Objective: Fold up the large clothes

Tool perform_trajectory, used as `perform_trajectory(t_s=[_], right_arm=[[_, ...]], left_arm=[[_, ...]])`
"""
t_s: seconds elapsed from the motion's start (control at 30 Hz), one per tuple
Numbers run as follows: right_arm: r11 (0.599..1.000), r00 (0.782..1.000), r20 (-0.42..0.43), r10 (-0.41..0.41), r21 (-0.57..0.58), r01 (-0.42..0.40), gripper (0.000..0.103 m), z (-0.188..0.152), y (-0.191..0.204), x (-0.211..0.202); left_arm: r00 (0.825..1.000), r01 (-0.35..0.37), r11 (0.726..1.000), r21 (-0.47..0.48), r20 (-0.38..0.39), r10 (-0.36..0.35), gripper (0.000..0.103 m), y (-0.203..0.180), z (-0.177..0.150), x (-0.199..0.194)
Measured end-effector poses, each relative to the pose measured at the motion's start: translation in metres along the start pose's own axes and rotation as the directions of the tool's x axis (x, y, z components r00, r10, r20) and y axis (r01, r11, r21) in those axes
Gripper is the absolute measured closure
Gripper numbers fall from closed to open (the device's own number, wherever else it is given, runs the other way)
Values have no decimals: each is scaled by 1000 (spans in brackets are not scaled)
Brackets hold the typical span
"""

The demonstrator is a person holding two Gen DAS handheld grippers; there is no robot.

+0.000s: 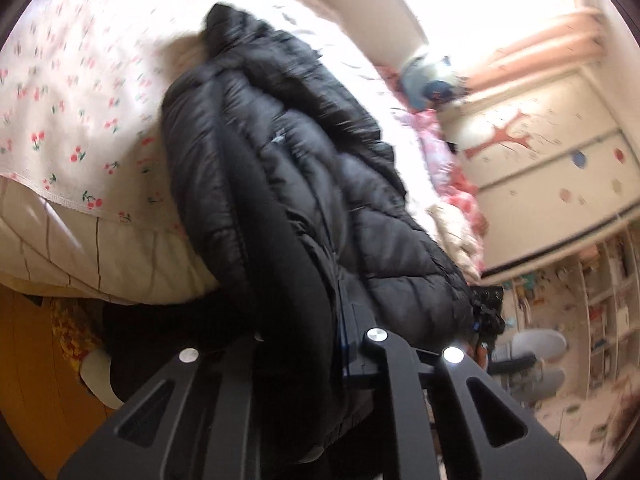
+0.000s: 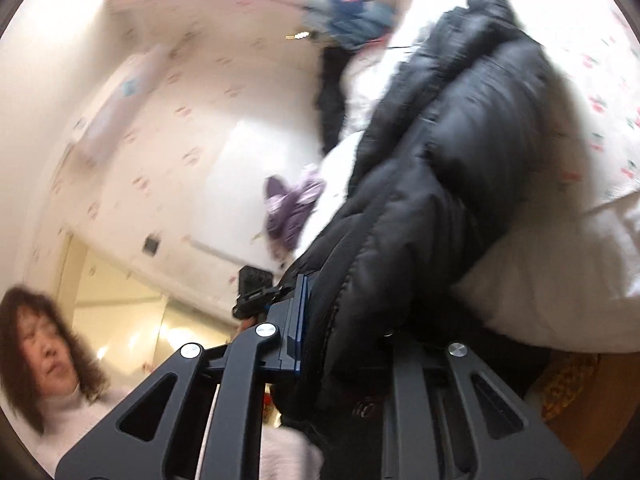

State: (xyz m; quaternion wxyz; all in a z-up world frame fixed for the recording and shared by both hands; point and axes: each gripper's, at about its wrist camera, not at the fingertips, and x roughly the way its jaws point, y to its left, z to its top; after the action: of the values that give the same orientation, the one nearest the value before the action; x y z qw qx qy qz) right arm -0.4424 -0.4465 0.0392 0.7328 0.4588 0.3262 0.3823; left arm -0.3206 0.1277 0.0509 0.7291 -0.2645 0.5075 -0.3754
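A black puffer jacket [image 1: 280, 152] hangs lifted off the bed, bunched and stretched between both grippers. In the left wrist view my left gripper [image 1: 308, 316] is shut on the jacket's near edge; thick fabric spills over its left finger and hides it. In the right wrist view the jacket [image 2: 460, 160] runs up and to the right, and my right gripper [image 2: 340, 320] is shut on its edge, with the blue-edged finger [image 2: 298, 320] showing and the other buried under fabric. Each view also catches the other gripper small, beside the jacket's lower edge.
The bed with a cherry-print sheet [image 1: 68, 112] and a pale mattress side [image 1: 100, 256] lies under the jacket. Blue clothes [image 2: 352, 16] and a purple garment [image 2: 288, 208] lie on it. A person in a white top [image 2: 60, 360] stands close. Shelves [image 1: 592, 300] and wooden floor [image 1: 28, 360] lie around.
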Motion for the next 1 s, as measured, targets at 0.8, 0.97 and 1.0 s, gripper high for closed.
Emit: perform_trajectory(t_s=[0.8,0.97,1.0], right_arm=[[919,996,-48,77,392,-52,18,-95,-162,-6],[911,995,10,97,401,-93,8,-89,-179,-18],[913,992,18,128,389,-125,7,-86,-171,-11]], left_arm=[[991,126,984,-130,-22,-130,7,84,-49,-10],[981,188,961,-201,-2,-192,7,113,-43,-9],[977,209,954,-214,3,-214,7,118,-42,-7]])
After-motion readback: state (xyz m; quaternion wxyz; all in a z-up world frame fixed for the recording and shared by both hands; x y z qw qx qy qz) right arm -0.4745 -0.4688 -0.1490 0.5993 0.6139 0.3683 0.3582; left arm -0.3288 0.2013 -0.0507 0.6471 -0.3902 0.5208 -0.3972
